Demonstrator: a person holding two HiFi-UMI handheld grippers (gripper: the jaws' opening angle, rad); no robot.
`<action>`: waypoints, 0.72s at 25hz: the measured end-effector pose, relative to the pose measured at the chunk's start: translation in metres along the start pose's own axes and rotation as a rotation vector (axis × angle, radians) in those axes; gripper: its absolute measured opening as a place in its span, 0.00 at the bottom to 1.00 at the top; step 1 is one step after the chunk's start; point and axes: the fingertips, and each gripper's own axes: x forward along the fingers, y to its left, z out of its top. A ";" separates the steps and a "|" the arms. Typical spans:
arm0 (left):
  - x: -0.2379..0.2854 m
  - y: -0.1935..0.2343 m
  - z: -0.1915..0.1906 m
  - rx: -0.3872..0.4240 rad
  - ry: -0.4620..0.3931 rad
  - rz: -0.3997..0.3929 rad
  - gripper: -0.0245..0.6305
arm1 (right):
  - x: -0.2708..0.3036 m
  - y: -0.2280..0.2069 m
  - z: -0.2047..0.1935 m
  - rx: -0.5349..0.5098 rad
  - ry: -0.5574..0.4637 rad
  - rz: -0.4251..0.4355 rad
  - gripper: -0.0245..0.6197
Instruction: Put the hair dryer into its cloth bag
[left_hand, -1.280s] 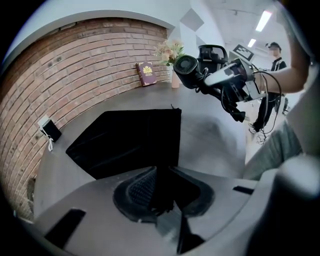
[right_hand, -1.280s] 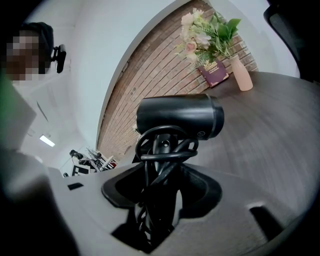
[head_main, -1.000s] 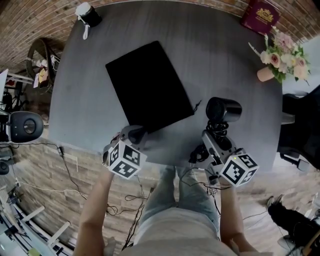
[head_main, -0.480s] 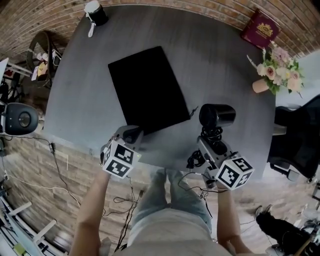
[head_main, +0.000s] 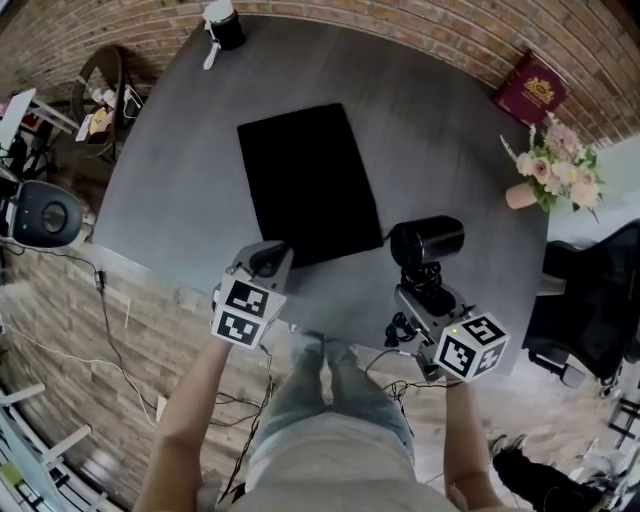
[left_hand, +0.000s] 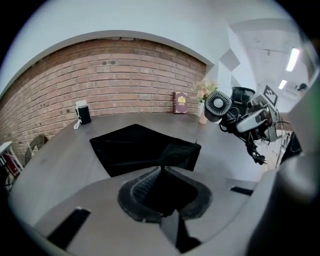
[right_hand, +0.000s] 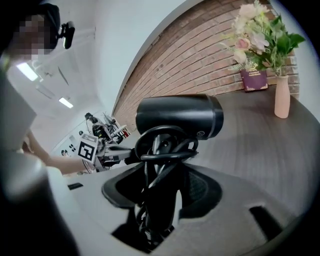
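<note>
The black cloth bag (head_main: 310, 180) lies flat on the grey round table (head_main: 450, 120). My left gripper (head_main: 272, 256) is at the bag's near corner. In the left gripper view the bag (left_hand: 135, 147) has its near edge pulled up into the left gripper (left_hand: 161, 167). Its jaws have just been closing and are shut on that cloth. My right gripper (head_main: 428, 285) is shut on the handle of the black hair dryer (head_main: 428, 238), with the cord wound round the handle. The hair dryer (right_hand: 180, 116) stands barrel-up over the right gripper (right_hand: 162, 165), to the right of the bag.
A maroon book (head_main: 530, 88) and a pink vase of flowers (head_main: 555, 170) stand at the table's far right. A small black-and-white object (head_main: 222, 22) sits at the far edge. The dryer's plug (head_main: 400, 330) hangs off the near edge. A dark chair (head_main: 590, 300) is on the right.
The left gripper has rolled and risen a little at the bag's near corner, lifting the cloth edge. The right gripper has rolled slightly with the dryer and stayed in place.
</note>
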 end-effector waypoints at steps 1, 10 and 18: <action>-0.002 0.001 0.002 -0.001 -0.010 0.010 0.07 | 0.000 0.002 -0.002 -0.015 0.017 0.012 0.34; -0.010 0.003 0.018 -0.057 -0.065 0.079 0.07 | 0.005 0.023 -0.025 -0.148 0.183 0.153 0.34; -0.013 0.003 0.037 -0.086 -0.126 0.107 0.07 | 0.015 0.046 -0.049 -0.275 0.333 0.302 0.34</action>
